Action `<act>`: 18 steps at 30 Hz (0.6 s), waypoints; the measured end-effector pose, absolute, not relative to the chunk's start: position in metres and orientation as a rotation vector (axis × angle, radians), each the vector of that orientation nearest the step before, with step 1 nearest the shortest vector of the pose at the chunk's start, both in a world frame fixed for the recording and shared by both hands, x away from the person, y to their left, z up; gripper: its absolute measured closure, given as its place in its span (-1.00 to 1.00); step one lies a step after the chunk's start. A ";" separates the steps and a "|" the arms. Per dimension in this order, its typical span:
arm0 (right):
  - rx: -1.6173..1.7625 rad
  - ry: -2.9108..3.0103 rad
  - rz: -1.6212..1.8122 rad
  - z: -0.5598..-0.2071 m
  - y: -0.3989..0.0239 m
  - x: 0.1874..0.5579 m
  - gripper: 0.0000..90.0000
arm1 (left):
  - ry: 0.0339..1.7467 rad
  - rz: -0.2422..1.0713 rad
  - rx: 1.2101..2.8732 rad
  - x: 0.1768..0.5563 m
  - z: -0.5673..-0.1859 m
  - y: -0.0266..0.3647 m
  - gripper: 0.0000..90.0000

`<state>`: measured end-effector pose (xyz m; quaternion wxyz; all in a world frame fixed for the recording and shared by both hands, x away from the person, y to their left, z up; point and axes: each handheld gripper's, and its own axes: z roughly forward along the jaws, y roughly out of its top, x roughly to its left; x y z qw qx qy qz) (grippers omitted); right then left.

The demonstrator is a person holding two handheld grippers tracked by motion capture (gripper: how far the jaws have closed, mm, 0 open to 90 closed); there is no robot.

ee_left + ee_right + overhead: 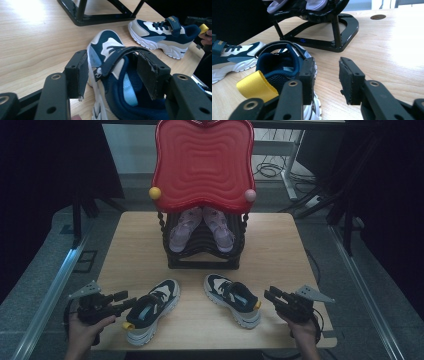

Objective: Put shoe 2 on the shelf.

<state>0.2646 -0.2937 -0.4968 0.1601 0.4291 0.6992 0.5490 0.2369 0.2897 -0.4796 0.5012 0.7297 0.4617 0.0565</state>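
Observation:
Two navy-and-white sneakers lie on the wooden table (280, 245). The left sneaker (152, 310) sits toe up-right, and my left gripper (129, 302) reaches its side from the left. In the left gripper view the jaws straddle this sneaker's (110, 57) strap and collar, and my left gripper (112, 72) is open, its pads not visibly pressing. The right sneaker (232, 299) has a yellow heel tab (255, 85). My right gripper (269, 295) is at its heel. It (325, 80) stands open with nothing in the gap, the sneaker (279, 67) just outside one jaw.
A black shoe rack (202, 257) stands at the table's back middle, with pink sandals (202, 227) on it and a red wavy tray (202, 162) on top. Bare wood lies to both sides of the rack. The table's front edge is close to both hands.

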 end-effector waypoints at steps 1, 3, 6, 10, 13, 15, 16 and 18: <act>1.228 1.994 1.567 -0.496 -0.294 0.265 0.42 | 1.115 0.131 1.768 0.237 -0.481 0.288 -0.05; 1.236 1.989 1.568 -0.497 -0.295 0.265 0.39 | 1.116 0.117 1.783 0.239 -0.484 0.285 -0.05; 1.242 1.988 1.567 -0.497 -0.295 0.265 0.38 | 1.117 0.095 1.811 0.243 -0.490 0.280 -0.05; 1.239 1.995 1.566 -0.498 -0.295 0.264 0.36 | 1.117 0.074 1.830 0.247 -0.495 0.277 -0.03; 1.244 1.997 1.562 -0.499 -0.296 0.263 0.36 | 1.104 0.056 1.839 0.250 -0.496 0.274 -0.02; 1.251 1.993 1.558 -0.500 -0.297 0.262 0.36 | 1.100 0.051 1.853 0.252 -0.497 0.272 -0.02; 1.250 1.988 1.557 -0.500 -0.298 0.261 0.36 | 1.099 0.050 1.857 0.253 -0.498 0.271 -0.01; 1.254 1.980 1.559 -0.498 -0.299 0.260 0.35 | 1.096 0.047 1.866 0.254 -0.499 0.270 0.01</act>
